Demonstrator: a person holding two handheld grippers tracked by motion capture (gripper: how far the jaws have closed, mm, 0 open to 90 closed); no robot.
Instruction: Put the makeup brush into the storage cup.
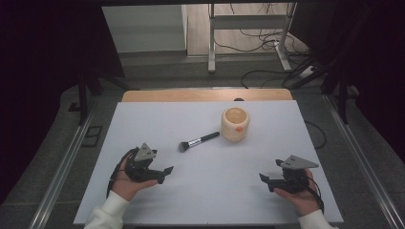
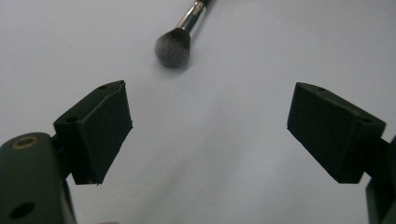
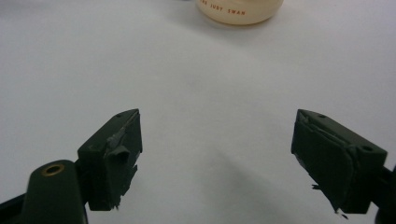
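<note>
A makeup brush (image 1: 198, 141) with a black handle, silver ferrule and dark bristles lies on the white table top, bristle end toward the left. Its bristle head (image 2: 173, 46) sits just ahead of my left gripper's jaws. A cream cup (image 1: 235, 123) with an orange mark stands upright right of the brush; its base (image 3: 239, 10) carries orange lettering. My left gripper (image 1: 160, 174) rests at the front left, open and holding nothing (image 2: 208, 126). At the front right my right gripper (image 1: 266, 182) is open as well, nothing between its jaws (image 3: 217, 149).
The white table top (image 1: 205, 191) has a wooden strip (image 1: 205, 95) along its far edge. Beyond it stand a desk frame (image 1: 248, 33) and loose cables (image 1: 267, 71) on the floor. Metal rails run along both sides of the table.
</note>
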